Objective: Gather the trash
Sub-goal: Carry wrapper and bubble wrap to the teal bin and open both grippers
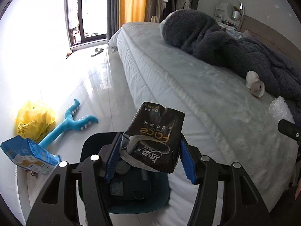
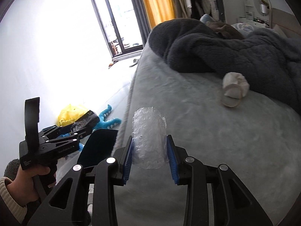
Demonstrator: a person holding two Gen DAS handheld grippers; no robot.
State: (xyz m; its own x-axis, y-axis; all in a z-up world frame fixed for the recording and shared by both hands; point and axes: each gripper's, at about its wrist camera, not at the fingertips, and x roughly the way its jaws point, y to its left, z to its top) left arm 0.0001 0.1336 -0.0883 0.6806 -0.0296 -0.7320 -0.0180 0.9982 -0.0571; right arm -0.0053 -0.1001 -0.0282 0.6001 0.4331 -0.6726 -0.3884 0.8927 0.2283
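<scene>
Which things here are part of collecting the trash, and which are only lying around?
Part of the job:
black tissue pack, in the left gripper
clear plastic wrap, in the right gripper
empty tape roll on the bed
dark bin

Lying around:
grey blanket
blue toy

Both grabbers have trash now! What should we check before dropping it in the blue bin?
1. Left gripper holding the black tissue pack: ok, jaws clamp both sides.
2. Right gripper holding the bubble wrap: ok.
3. Blue bin under the tissue pack: ok, it sits right below.
4. Bin has room: cannot tell, the inside is dark.
5. Bubble wrap over the bin: not ok, it is over the bed.
6. Bed trash gone: not ok, tape roll remains.
</scene>
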